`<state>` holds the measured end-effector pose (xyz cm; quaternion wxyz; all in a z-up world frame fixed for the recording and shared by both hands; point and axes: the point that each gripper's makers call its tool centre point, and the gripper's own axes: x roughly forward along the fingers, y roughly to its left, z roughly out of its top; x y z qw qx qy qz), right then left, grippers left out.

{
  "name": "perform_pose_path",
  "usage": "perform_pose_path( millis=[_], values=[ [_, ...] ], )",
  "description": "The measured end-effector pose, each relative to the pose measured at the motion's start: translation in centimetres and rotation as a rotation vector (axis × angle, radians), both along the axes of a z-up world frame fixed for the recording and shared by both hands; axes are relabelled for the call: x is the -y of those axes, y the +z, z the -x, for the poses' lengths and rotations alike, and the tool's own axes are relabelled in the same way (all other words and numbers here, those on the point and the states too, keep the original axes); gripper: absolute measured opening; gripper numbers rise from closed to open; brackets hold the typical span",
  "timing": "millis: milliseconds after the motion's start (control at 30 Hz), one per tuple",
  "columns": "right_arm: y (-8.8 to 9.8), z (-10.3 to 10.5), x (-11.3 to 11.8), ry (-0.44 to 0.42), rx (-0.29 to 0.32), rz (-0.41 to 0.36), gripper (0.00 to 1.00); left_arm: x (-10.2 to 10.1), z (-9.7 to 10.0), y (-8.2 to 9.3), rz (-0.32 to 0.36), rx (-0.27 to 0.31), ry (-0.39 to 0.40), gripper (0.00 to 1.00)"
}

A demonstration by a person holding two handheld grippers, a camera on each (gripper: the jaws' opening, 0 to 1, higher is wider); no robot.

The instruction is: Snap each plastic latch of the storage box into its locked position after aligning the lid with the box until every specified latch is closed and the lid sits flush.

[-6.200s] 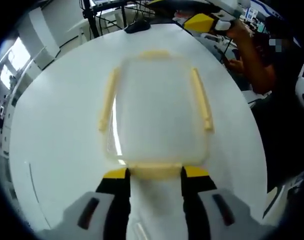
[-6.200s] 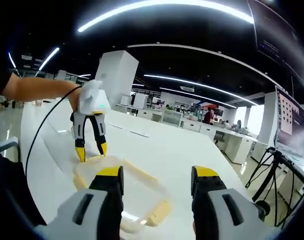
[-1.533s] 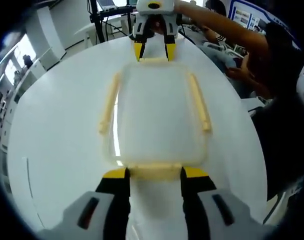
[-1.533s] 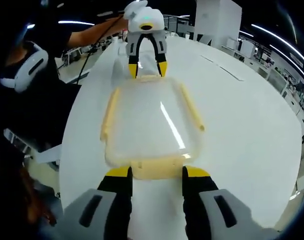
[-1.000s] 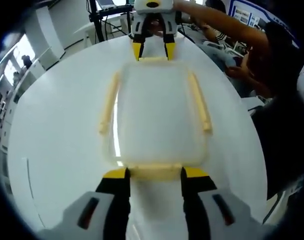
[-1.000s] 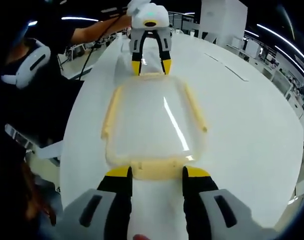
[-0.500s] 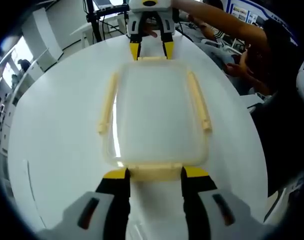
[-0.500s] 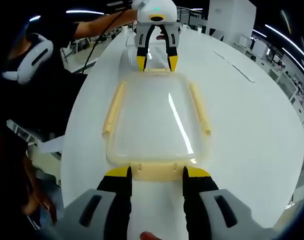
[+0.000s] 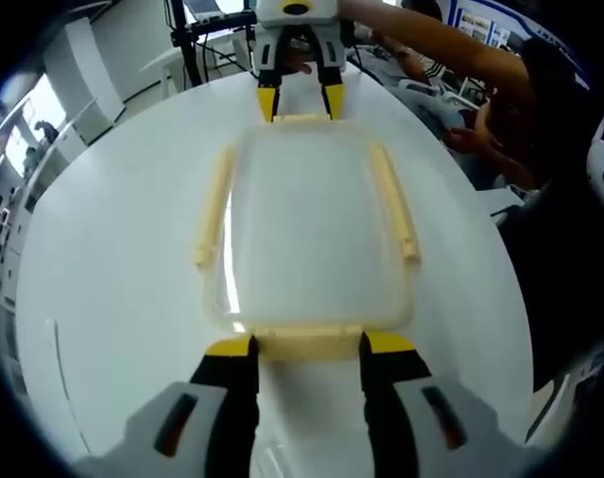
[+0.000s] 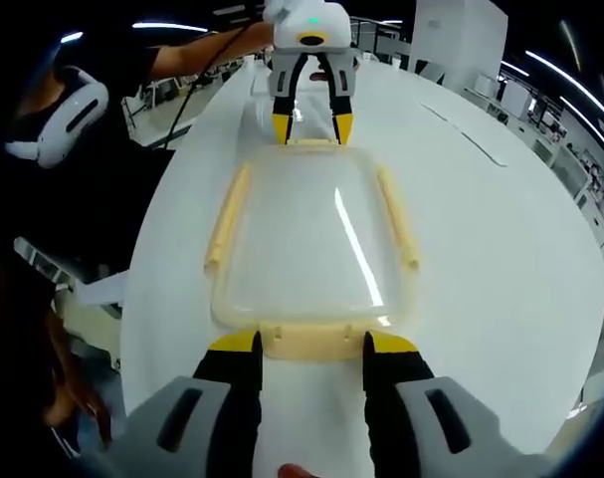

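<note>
A clear storage box (image 9: 306,224) with its lid on lies on the white table (image 9: 102,259), with pale yellow latches on all sides. In the left gripper view, my left gripper (image 9: 308,351) is open, its yellow-tipped jaws straddling the near end latch (image 9: 306,337). My right gripper (image 9: 300,100) is open at the far end latch (image 9: 302,119). In the right gripper view the box (image 10: 306,239) is seen from the opposite end. There my right gripper (image 10: 312,351) straddles its near latch (image 10: 311,337), and the left gripper (image 10: 311,126) stands at the far end. The long side latches (image 9: 214,204) (image 9: 394,204) stick out a little.
A person in dark clothes (image 9: 550,149) sits along the table's right edge in the left gripper view. Black stands (image 9: 197,30) rise beyond the far edge. In the right gripper view a white headset (image 10: 58,119) and dark clothing lie to the left, with bare table (image 10: 501,229) to the right.
The right gripper came down from the air to the box's far end latch. Over the last second both grippers have stayed almost still.
</note>
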<state>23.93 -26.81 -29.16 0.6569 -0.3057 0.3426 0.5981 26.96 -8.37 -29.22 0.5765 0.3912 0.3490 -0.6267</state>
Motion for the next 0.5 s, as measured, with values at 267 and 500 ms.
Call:
perform_pose_path(
  millis=[267, 500],
  values=[
    [-0.16, 0.07, 0.15, 0.000, -0.004, 0.009, 0.39, -0.05, 0.18, -0.07, 0.000, -0.001, 0.002, 0.39],
    [-0.22, 0.05, 0.18, -0.003, -0.006, 0.011, 0.40, -0.08, 0.26, -0.09, 0.000, -0.002, 0.002, 0.39]
  ],
)
